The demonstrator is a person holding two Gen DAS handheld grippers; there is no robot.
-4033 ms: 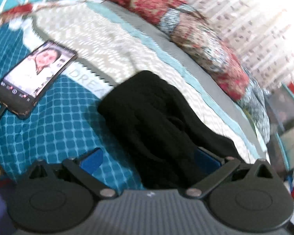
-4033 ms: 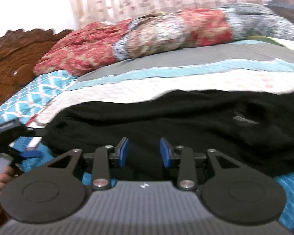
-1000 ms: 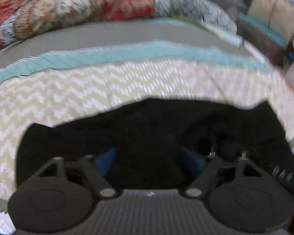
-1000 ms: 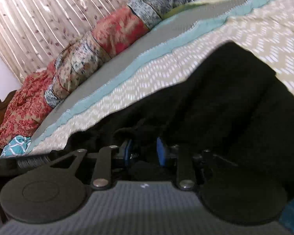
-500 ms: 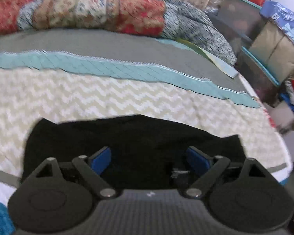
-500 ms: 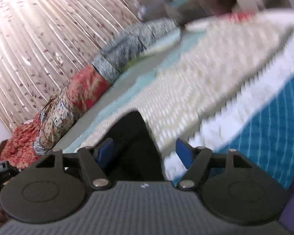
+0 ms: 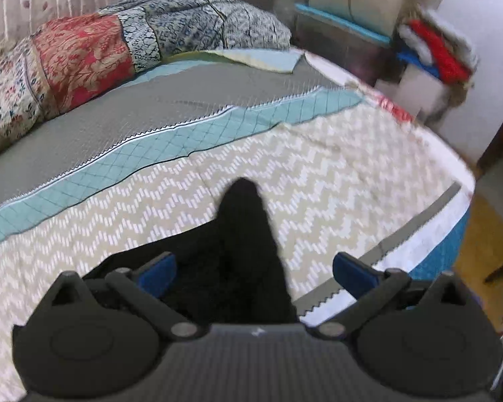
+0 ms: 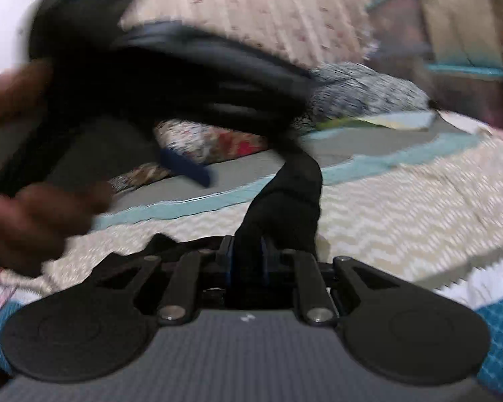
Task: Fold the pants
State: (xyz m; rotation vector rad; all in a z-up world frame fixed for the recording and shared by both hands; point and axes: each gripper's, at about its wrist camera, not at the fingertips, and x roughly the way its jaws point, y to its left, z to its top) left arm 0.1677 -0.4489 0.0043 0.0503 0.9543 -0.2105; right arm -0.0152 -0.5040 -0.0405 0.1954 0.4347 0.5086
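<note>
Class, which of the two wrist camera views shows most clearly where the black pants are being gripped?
The right wrist view: the pants rise as a strip from between the closing pads of the right hand-held gripper. The left wrist view shows only a dark fold of them lying between the wide, opening left hand-held gripper, ungripped.
</note>
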